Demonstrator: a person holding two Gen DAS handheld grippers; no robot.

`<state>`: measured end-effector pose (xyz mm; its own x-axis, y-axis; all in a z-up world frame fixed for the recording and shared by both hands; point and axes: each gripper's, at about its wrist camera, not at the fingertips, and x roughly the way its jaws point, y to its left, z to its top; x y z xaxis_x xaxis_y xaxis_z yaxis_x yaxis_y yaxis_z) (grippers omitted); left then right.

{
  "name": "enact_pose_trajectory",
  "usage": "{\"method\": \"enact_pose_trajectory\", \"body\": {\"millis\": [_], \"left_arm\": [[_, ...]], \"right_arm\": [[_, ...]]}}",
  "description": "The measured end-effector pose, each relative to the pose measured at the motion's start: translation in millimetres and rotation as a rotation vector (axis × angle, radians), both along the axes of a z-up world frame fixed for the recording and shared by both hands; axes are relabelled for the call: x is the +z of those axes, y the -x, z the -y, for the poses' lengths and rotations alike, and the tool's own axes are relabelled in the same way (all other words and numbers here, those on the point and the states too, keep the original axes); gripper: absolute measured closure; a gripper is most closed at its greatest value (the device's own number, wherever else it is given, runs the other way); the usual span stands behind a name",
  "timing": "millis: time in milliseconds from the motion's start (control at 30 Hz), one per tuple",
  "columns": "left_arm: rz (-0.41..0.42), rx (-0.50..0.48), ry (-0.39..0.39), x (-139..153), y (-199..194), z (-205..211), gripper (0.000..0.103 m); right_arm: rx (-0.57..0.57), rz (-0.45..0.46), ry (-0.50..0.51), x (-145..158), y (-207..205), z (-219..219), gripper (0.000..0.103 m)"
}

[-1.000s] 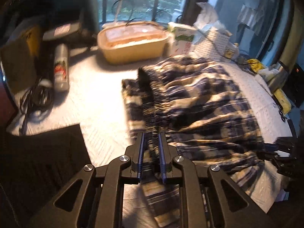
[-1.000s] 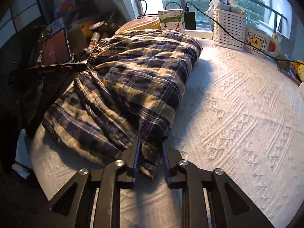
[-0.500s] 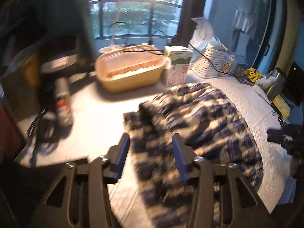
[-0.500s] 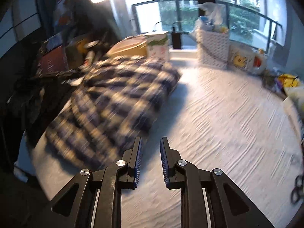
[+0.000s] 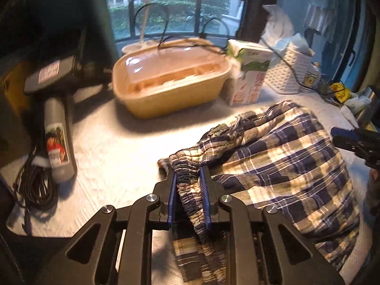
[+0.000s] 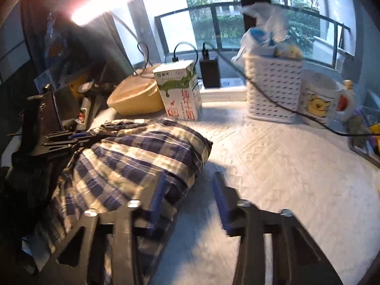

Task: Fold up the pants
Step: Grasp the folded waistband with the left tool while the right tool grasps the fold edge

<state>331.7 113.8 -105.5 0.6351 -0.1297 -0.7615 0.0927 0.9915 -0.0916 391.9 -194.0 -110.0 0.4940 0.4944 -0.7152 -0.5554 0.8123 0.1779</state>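
Pants (image 5: 280, 166), plaid in navy and cream, lie bunched on the white textured bench (image 5: 106, 156), in front of a tan lidded tub (image 5: 171, 83) and a milk carton (image 5: 249, 78). A white basket (image 6: 273, 92) and a bear mug (image 6: 323, 99) stand further along by the window. Left gripper (image 5: 188, 178) has just been closing: its fingers are clamped on the gathered elastic waistband. Right gripper (image 6: 187, 185) has its fingers apart at the folded edge, the left one against the cloth, nothing pinched.
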Motion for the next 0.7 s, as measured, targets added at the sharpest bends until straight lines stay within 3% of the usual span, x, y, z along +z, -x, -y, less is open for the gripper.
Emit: {"method": "enact_pose_trajectory", "body": {"millis": [300,467,600,700], "left_arm": [[-0.022,0.052,0.051,-11.1,2.9,-18.1,0.081],[-0.029,0.047,0.109,7.6,7.2,-22.0,0.081],[0.076,-0.006,0.107,42.5,23.3,-12.3,0.081],[0.108,-0.053,0.081,49.8,23.1,0.6,0.081]], "right_arm": [[0.019,-0.067,0.065,-40.8,-24.0,-32.6,0.076],[-0.007,-0.017,0.102,-25.5,-21.1,-33.5,0.076],[0.006,0.047,0.077,-3.3,-19.9,-34.3,0.076],[0.045,0.063,0.082,4.0,-25.0,-43.9,0.076]]}}
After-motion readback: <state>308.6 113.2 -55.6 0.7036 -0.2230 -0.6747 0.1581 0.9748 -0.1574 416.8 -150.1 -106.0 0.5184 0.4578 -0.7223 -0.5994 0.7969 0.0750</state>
